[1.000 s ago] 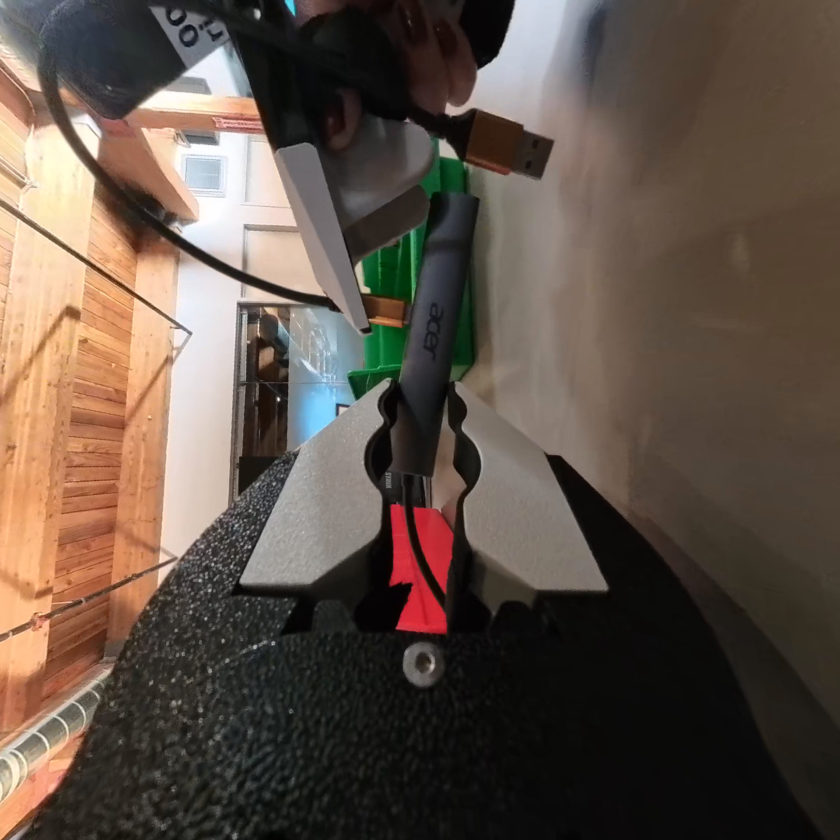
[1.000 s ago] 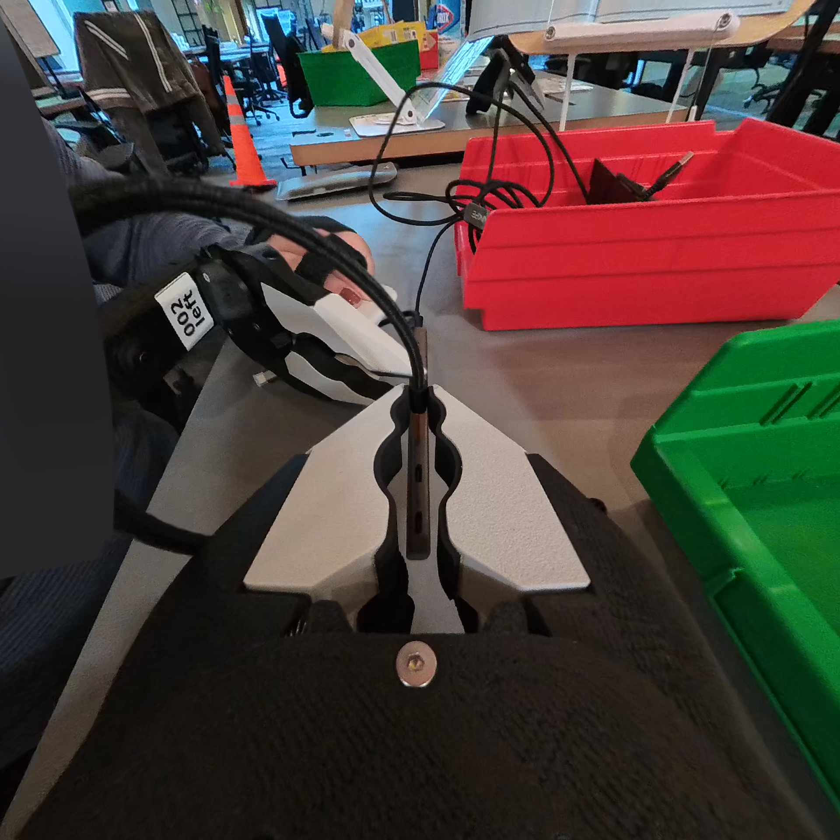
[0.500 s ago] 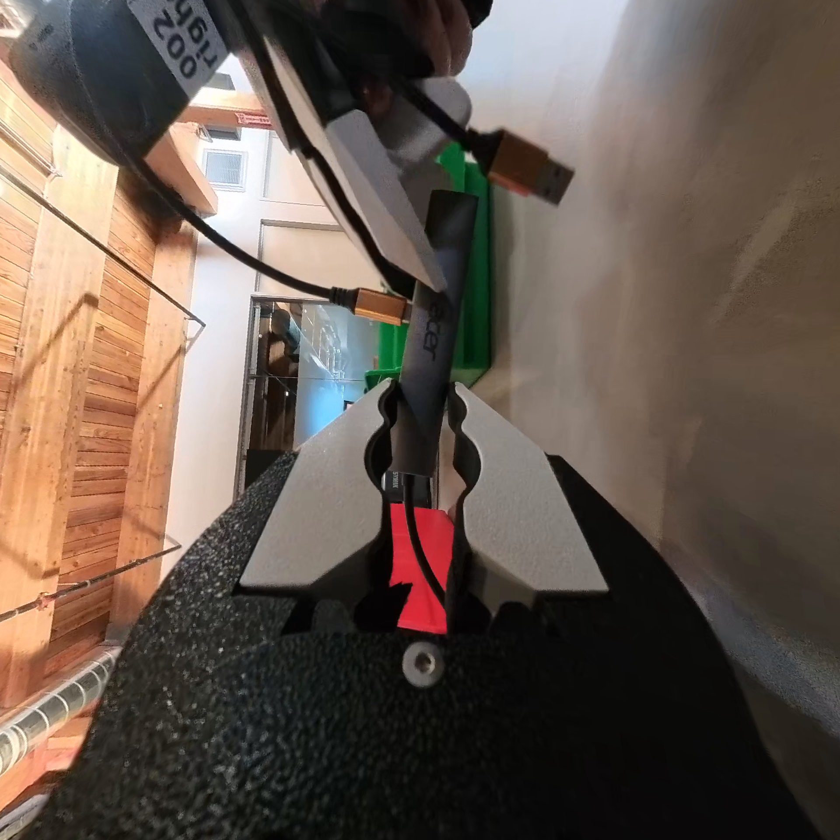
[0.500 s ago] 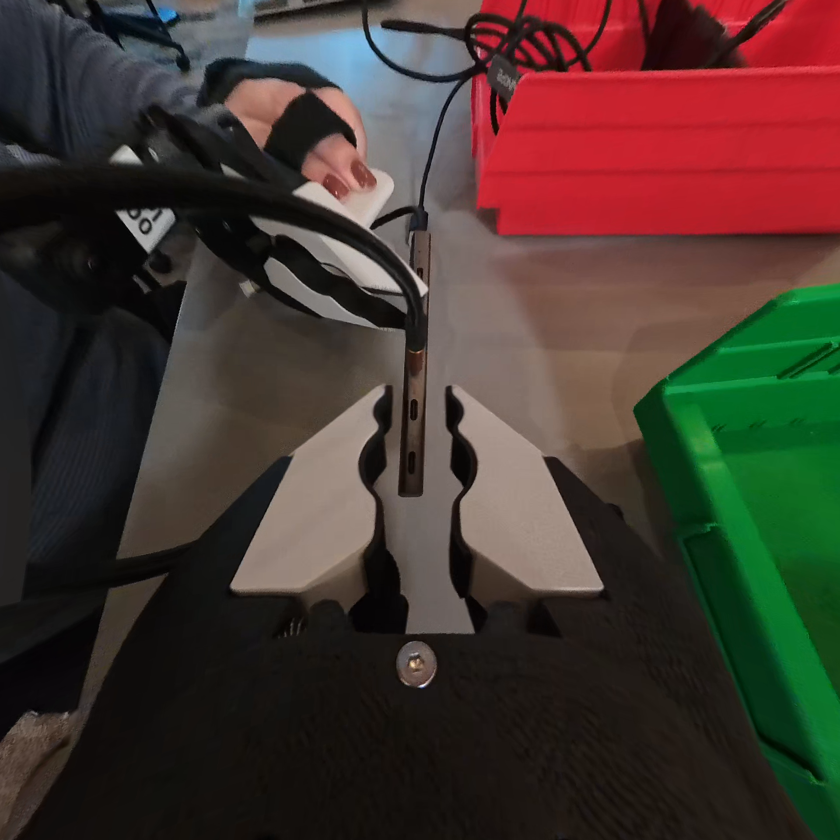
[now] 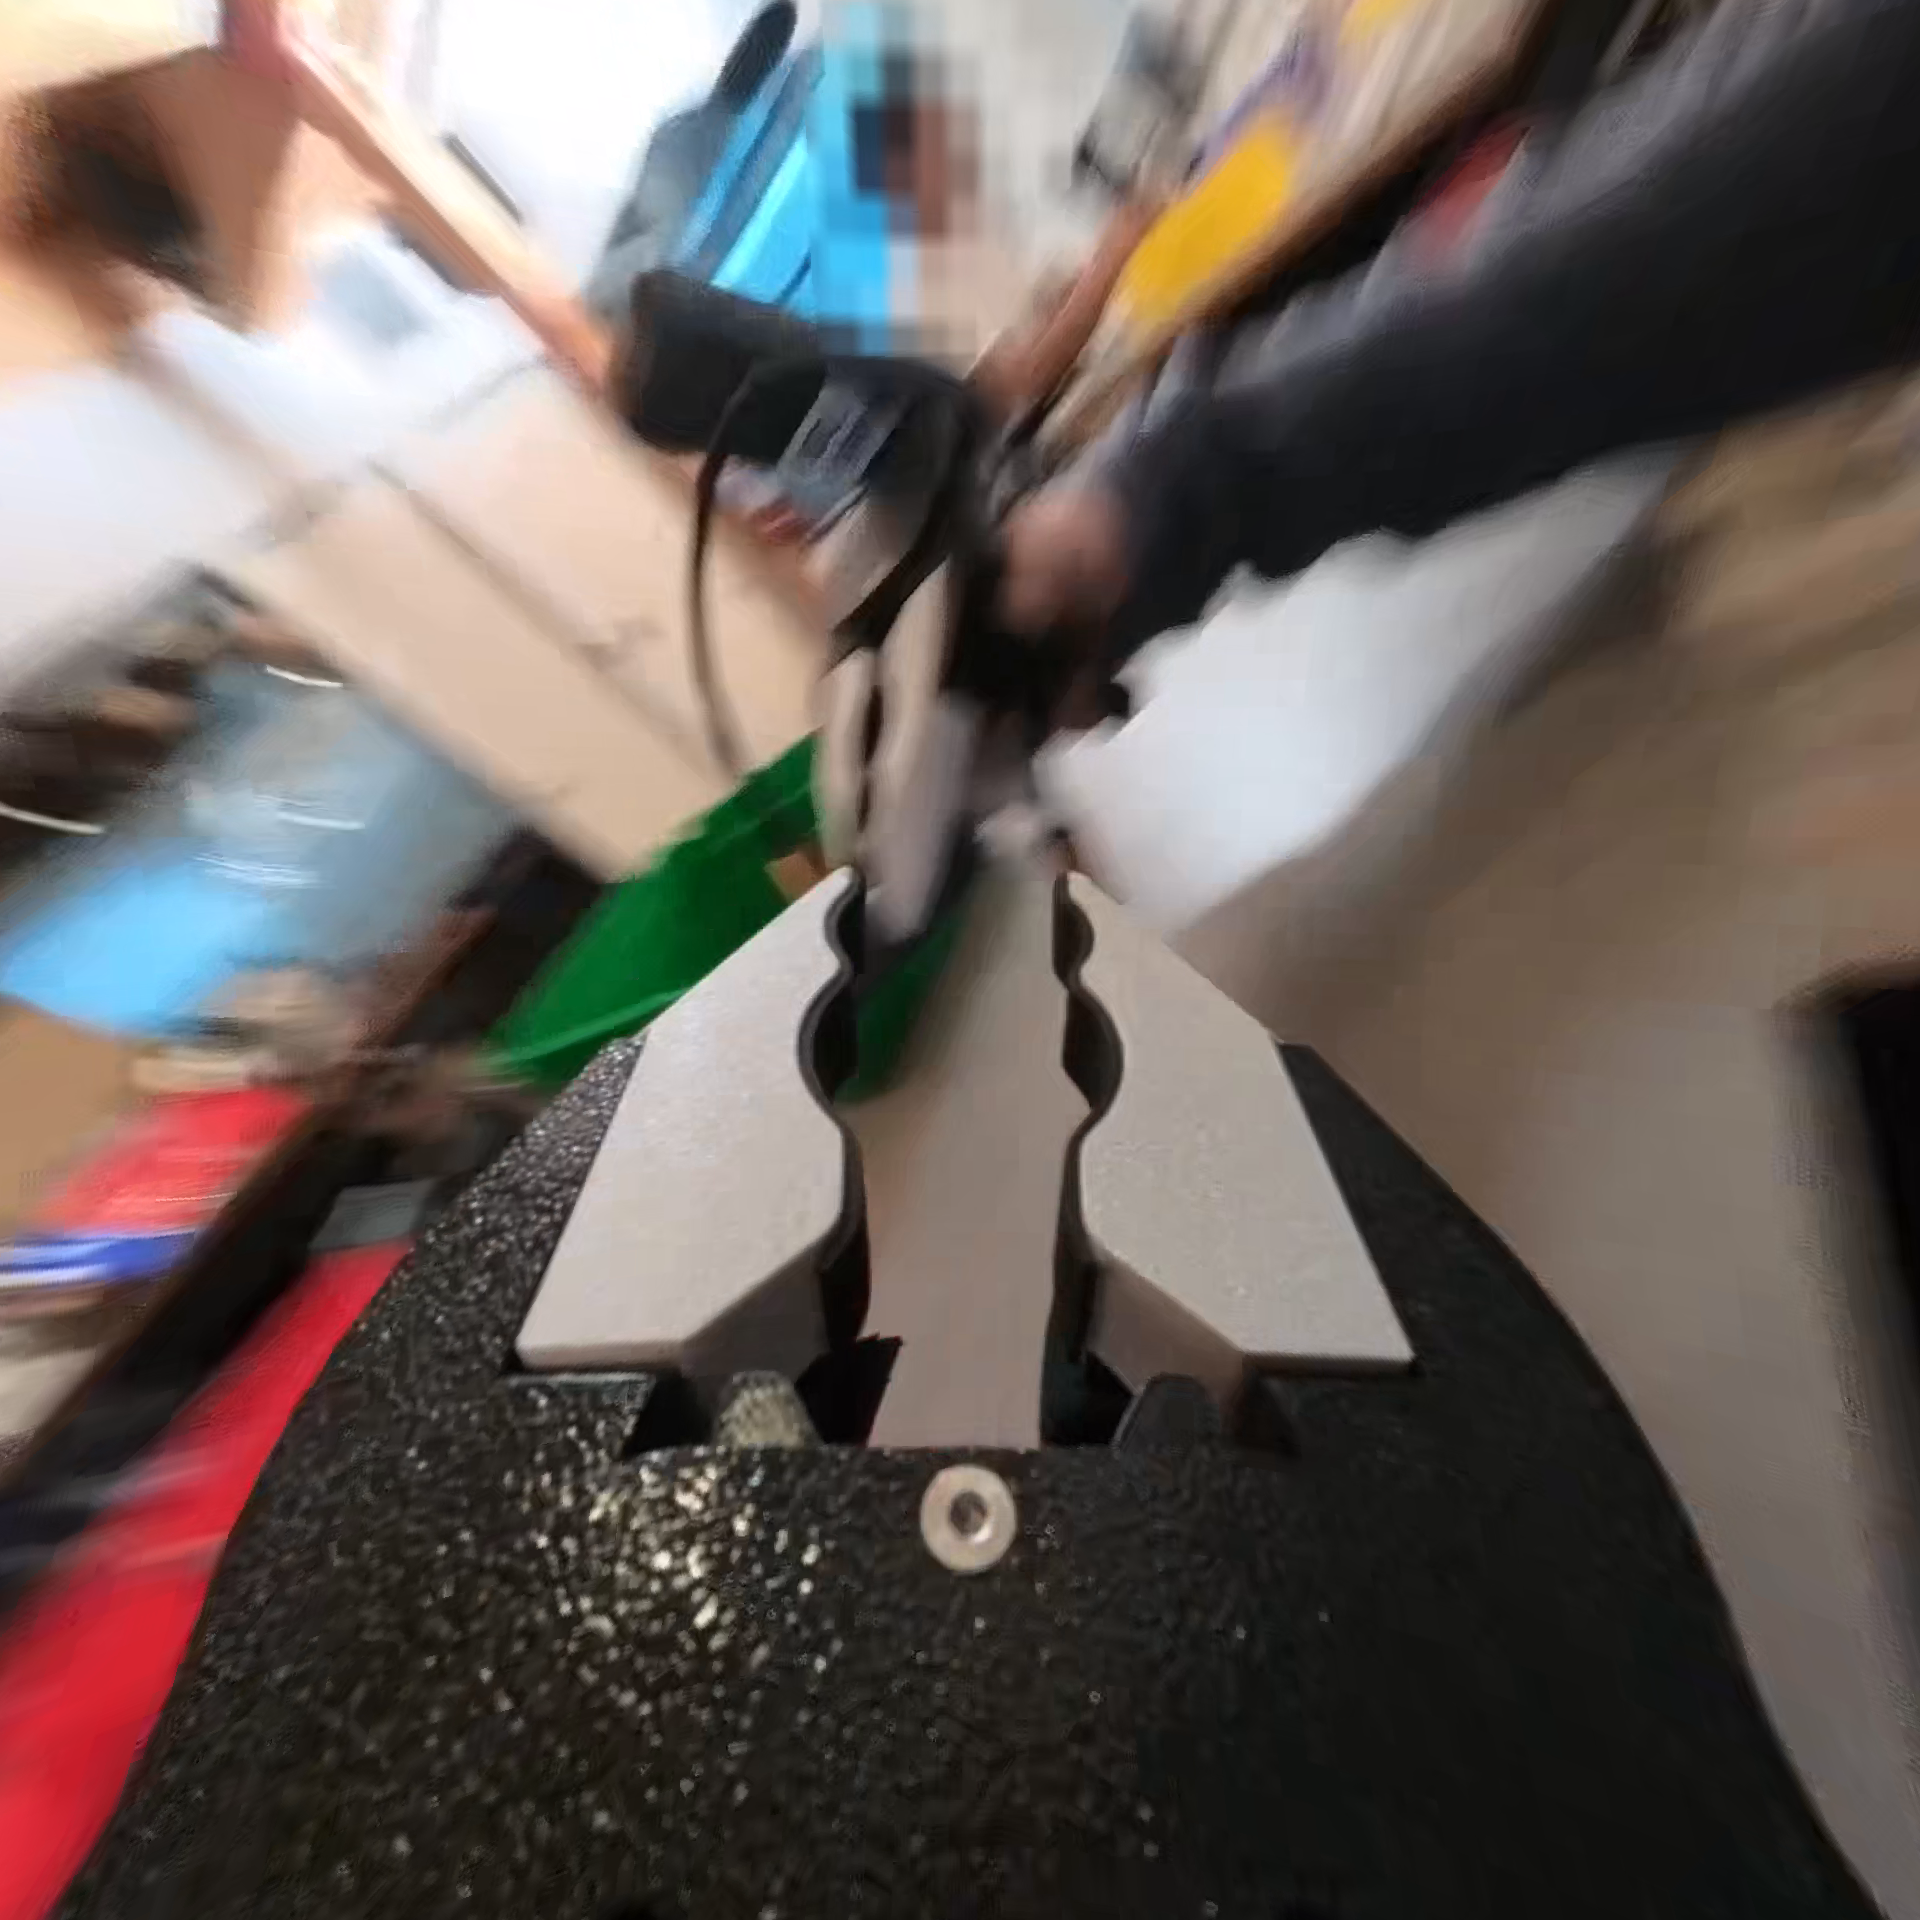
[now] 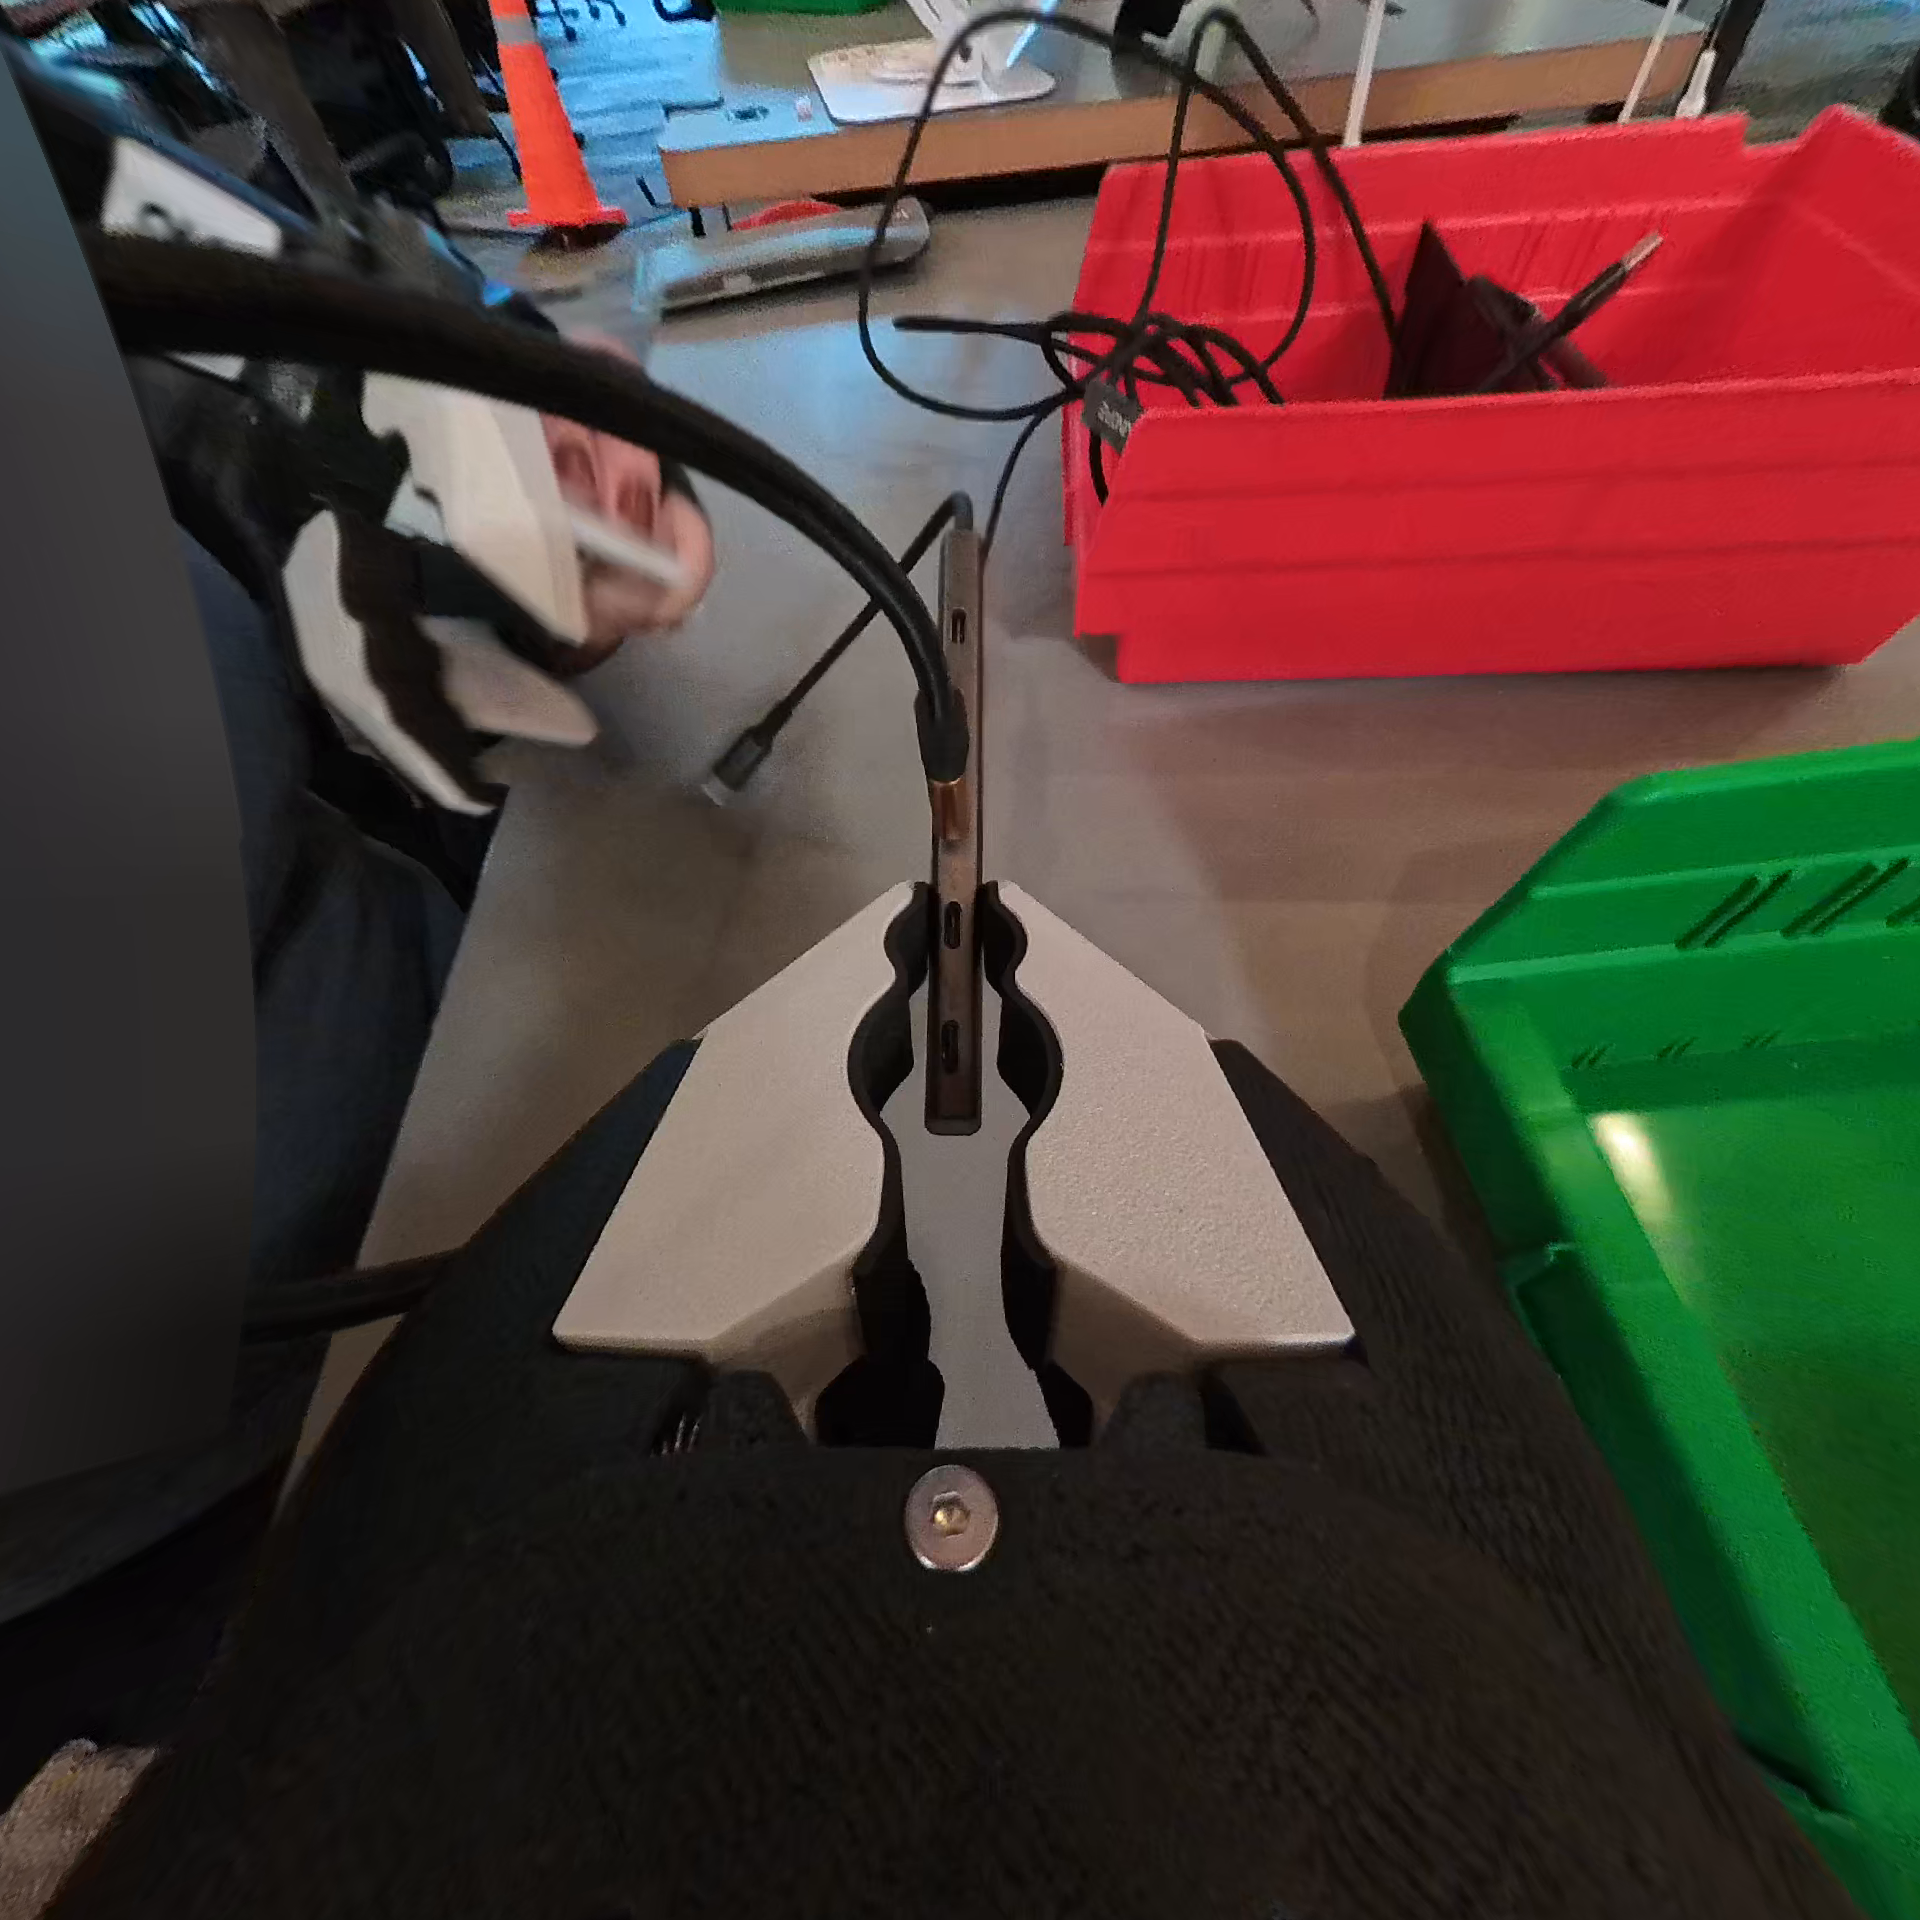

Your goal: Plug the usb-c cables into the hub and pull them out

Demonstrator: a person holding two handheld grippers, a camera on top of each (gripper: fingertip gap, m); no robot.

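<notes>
In the right wrist view my right gripper is shut on the near end of the thin dark grey hub, which stands on edge over the grey table. A black braided cable with a copper-coloured plug sits in the hub's side. A second cable hangs from the hub's far end, with its grey plug on the table. My left gripper is open and empty, seen off to the left in the right wrist view. The left wrist view is blurred and shows the right gripper ahead.
A red bin holding coiled cables stands at the back right of the table. A green bin stands close on the right and also shows in the left wrist view. An orange cone stands far behind.
My left gripper has let go of the hub, opened and swung away to the left. My right gripper, open around the hub half a second ago, has shut on it.
</notes>
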